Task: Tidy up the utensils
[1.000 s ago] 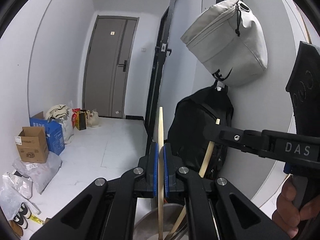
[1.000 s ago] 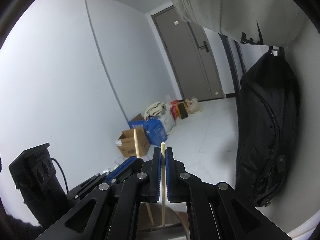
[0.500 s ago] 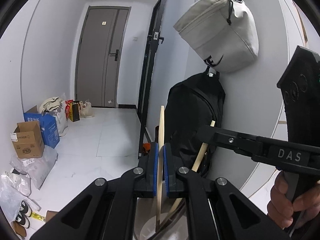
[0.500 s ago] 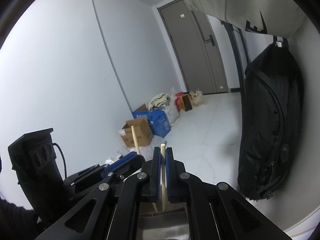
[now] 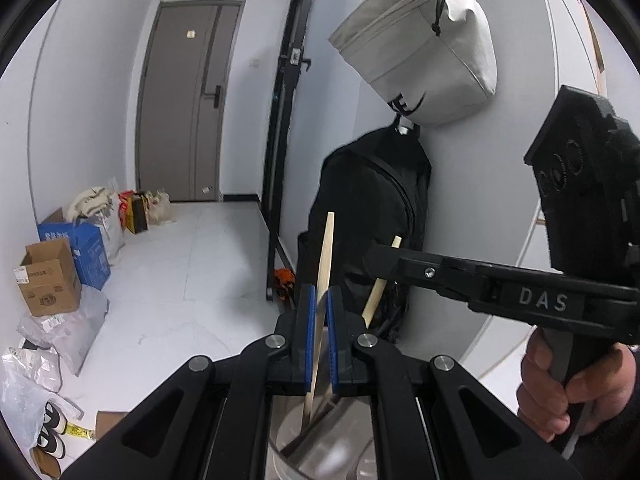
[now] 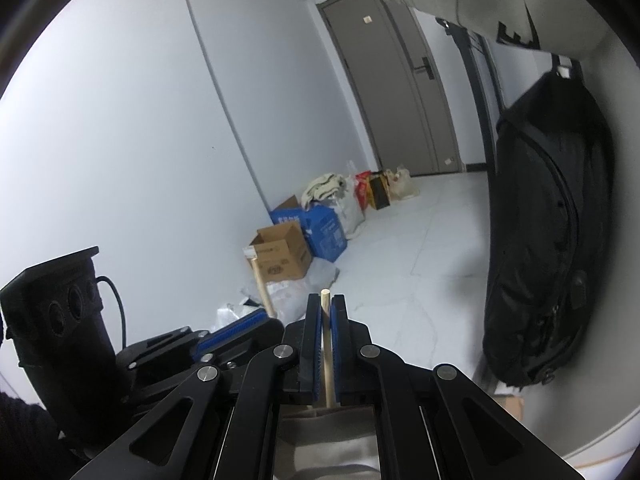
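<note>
Left gripper: blue pads clamped on a pale wooden chopstick, its lower end down in the metal cup directly beneath. Right gripper: pads closed on a second chopstick, upright, tip just clearing the pads. Beyond, a black backpack hangs below a grey bag; cardboard boxes stand by the far wall.

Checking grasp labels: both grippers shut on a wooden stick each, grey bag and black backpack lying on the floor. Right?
Not quite. The grey bag and black backpack hang on the wall, per the left wrist view. The left gripper and right gripper do each clamp a wooden stick.
</note>
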### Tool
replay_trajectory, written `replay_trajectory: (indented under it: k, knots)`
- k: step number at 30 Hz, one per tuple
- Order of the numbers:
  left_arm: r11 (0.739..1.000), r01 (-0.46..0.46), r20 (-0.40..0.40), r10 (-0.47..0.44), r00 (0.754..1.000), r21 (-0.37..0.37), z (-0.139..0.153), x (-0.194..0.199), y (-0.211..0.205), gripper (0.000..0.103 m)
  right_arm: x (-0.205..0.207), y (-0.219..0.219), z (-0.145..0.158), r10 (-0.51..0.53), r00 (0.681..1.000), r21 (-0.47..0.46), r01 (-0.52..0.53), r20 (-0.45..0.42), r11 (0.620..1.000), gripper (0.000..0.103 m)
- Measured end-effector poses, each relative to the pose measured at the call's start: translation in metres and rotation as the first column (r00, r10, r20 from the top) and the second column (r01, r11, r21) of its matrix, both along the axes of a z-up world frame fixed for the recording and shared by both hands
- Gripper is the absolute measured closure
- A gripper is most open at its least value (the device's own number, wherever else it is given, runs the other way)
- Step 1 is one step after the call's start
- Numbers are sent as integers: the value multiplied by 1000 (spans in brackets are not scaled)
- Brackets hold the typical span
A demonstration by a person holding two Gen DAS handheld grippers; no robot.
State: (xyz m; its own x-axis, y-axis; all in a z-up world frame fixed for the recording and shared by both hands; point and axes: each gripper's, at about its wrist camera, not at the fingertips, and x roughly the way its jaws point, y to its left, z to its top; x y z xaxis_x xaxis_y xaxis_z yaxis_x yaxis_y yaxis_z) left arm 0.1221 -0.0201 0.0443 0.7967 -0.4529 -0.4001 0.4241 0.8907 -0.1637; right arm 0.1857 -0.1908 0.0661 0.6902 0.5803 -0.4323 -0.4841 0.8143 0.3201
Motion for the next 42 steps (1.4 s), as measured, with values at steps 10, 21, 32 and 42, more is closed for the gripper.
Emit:
replay_trajectory:
  k: [10,21,32,42]
  knots:
    - [999,-28,-92,26,995,-20,10,-8,14,66,-16,-27,2,-44,997,105,50,-63,993,58]
    - [987,-160,-71,158,985,-23,31,-48,28,50,-71,-52,19,-113,993,128,117,-40,985,36]
    - [970,-239,-80,242,967,48,34,-89,26,35,-125,-55,13,-131,990,110,135,-46,985,18]
    - [954,-277,-88,287,954,112,15,-117,21,20,-161,-50,0,-116,993,71,117,-20,991,5]
